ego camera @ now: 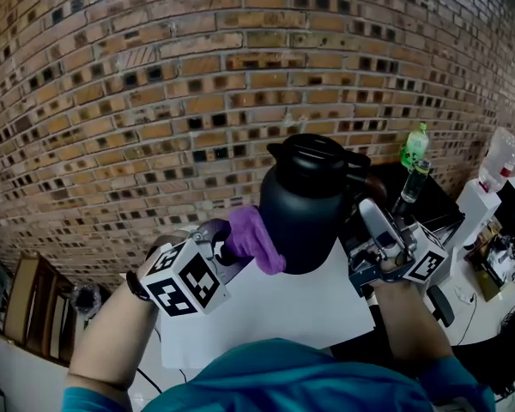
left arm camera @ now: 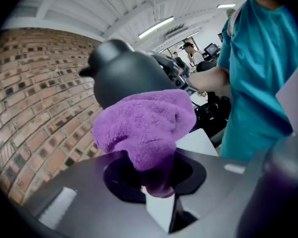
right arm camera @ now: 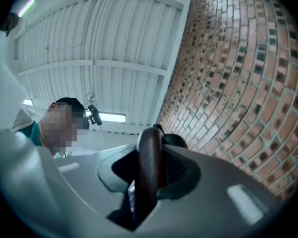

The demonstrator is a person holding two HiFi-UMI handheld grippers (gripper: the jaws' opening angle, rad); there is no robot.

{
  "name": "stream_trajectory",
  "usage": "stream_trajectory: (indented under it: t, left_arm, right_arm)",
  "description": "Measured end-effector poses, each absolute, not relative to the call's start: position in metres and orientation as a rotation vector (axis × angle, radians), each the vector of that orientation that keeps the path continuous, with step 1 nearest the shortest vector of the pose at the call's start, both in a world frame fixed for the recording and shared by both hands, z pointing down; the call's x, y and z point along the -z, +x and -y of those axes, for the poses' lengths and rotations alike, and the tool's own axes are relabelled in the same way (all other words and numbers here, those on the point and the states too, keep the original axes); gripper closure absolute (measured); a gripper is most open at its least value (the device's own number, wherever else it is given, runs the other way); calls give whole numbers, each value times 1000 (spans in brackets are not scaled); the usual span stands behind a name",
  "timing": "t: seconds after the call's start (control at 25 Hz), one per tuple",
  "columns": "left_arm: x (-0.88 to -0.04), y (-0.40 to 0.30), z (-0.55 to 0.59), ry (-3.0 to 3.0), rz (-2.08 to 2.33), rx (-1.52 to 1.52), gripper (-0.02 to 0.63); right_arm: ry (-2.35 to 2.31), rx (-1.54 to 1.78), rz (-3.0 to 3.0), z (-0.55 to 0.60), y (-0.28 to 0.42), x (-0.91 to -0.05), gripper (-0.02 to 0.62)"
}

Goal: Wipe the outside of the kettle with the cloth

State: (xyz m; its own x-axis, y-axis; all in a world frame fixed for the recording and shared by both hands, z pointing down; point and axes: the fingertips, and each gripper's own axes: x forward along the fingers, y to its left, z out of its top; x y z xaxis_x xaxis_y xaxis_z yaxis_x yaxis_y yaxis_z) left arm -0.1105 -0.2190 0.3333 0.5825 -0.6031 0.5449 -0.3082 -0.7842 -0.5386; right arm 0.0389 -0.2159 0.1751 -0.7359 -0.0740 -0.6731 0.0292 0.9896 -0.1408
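Observation:
A matte black kettle [ego camera: 305,204] is lifted above the white table [ego camera: 266,307], tilted a little. My right gripper [ego camera: 371,217] is shut on its dark brown handle [right arm camera: 149,167], which runs up between the jaws in the right gripper view; the kettle's lid [right arm camera: 169,139] peeks out behind it. My left gripper [ego camera: 232,249] is shut on a purple cloth [ego camera: 256,239], and the cloth presses against the kettle's left lower side. In the left gripper view the bunched purple cloth [left arm camera: 146,125] fills the jaws with the kettle [left arm camera: 124,76] just beyond.
A brick wall [ego camera: 154,101] stands close behind. A green bottle [ego camera: 415,148] and a clear bottle [ego camera: 499,160] stand at the right beside dark gear and cables. A wooden chair [ego camera: 30,303] is at the lower left. The person's teal shirt [ego camera: 275,376] fills the bottom.

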Motion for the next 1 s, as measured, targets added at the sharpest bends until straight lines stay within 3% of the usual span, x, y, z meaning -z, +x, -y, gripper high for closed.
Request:
stream_trajectory:
  t: [0.2, 0.52, 1.0]
  left_arm:
    - [-365, -115, 217, -2527, -638, 1053, 518]
    - [-228, -133, 213, -2766, -520, 377, 518]
    - [-326, -122, 197, -2746, -354, 668, 522]
  right_arm:
    - [119, 167, -2340, 196, 48, -160, 505]
    - [374, 208, -2271, 170, 54, -182, 506]
    - [470, 231, -2256, 141, 42, -184, 506]
